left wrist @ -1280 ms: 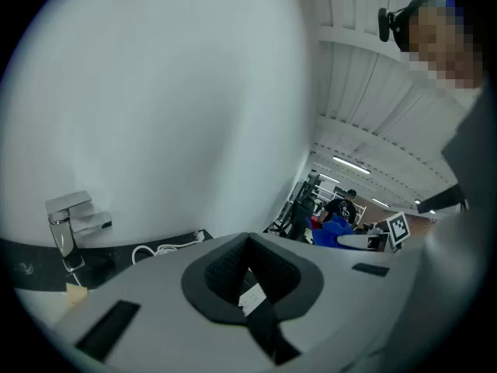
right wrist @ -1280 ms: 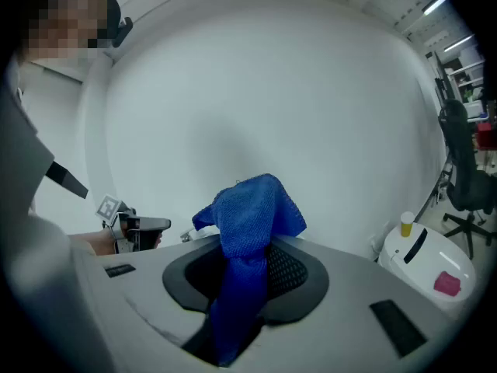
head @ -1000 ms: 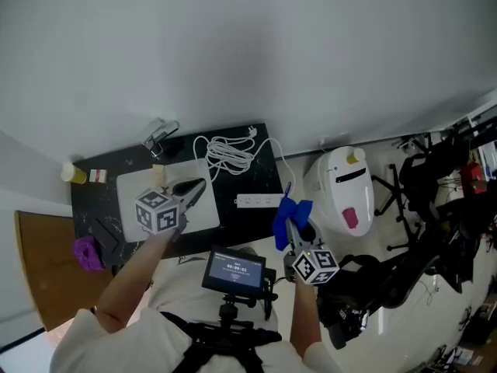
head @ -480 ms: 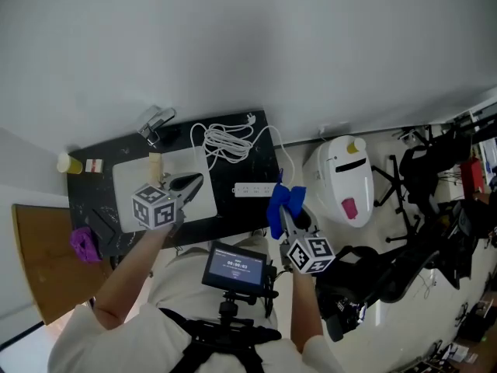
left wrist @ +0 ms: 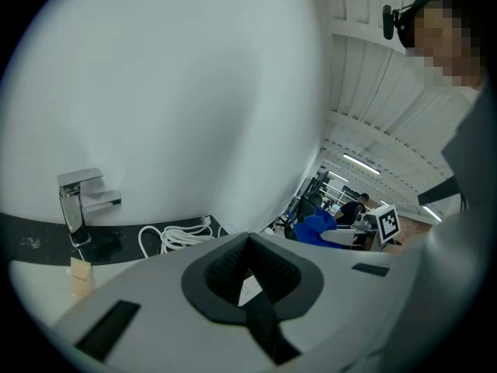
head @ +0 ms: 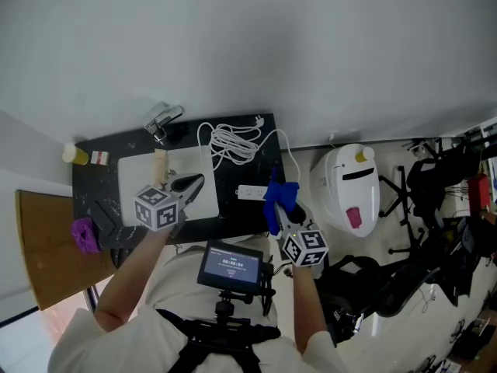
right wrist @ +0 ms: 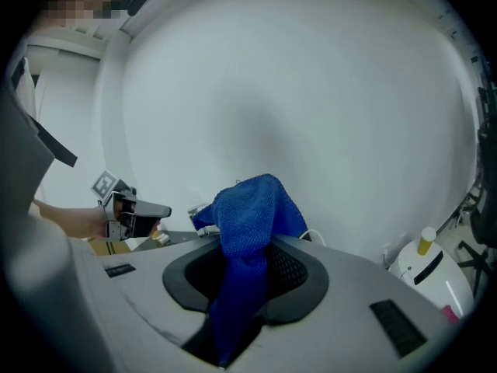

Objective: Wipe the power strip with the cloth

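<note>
1. Head view: one power strip [head: 250, 193], one cloth [head: 280, 202] and two tongs. The white power strip lies on the black surface [head: 97, 181] near its right edge, below one coiled cable [head: 231, 143]. The blue cloth is bunched at the power strip's right end and held by the right tongs [head: 281, 216], which point toward the wall. The left tongs [head: 191, 185] reach over a white mat [head: 136, 179].
2. Left gripper view: the left tongs are closed with nothing between them. One tap [left wrist: 78, 204] stands ahead on the left.
3. Right gripper view: the right tongs pinch the cloth, which rises above their tips.
</note>
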Action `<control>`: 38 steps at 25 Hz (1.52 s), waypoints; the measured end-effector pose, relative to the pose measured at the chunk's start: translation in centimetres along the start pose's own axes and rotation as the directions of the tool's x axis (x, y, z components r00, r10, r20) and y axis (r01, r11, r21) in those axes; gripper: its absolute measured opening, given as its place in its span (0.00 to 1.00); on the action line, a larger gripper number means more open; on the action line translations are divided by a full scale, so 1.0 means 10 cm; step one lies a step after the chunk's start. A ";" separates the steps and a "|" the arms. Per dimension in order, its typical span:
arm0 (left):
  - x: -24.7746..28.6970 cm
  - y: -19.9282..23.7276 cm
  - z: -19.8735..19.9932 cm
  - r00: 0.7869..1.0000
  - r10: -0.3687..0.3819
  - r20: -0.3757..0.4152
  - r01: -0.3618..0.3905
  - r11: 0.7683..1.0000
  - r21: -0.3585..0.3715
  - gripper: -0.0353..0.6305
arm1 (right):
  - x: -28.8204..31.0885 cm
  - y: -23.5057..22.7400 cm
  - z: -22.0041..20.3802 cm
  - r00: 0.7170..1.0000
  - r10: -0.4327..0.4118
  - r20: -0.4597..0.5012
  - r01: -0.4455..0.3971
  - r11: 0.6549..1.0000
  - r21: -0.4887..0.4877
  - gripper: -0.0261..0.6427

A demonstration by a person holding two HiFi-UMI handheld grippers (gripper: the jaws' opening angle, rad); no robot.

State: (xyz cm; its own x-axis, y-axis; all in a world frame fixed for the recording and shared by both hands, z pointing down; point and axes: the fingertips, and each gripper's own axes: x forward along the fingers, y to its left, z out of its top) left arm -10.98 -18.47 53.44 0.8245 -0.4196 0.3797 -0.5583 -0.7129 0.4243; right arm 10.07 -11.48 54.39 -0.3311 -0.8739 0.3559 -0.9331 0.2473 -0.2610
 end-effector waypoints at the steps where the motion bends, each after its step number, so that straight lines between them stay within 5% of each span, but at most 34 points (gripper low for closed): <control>1: 0.00 0.01 0.00 1.000 0.006 0.002 -0.006 1.000 0.000 0.06 | 0.05 -0.01 -0.03 1.000 0.007 -0.008 -0.007 1.000 -0.005 0.19; 26: 0.17 0.17 0.15 0.999 0.023 0.022 -0.026 0.994 0.111 0.06 | 1.19 -0.04 -0.84 0.961 0.128 -0.244 -0.142 0.989 -0.042 0.19; 38: 0.08 0.22 0.22 0.999 0.034 0.025 -0.036 0.993 0.116 0.06 | 1.47 0.12 -1.39 0.906 0.144 -0.398 -0.199 0.975 -0.101 0.19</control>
State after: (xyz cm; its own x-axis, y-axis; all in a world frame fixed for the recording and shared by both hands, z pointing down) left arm -11.37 -21.60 52.89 0.8072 -0.4574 0.3731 -0.5734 -0.7575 0.3121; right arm 2.17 -18.19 71.78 -0.4898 -0.5897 0.6421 -0.8579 0.4573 -0.2343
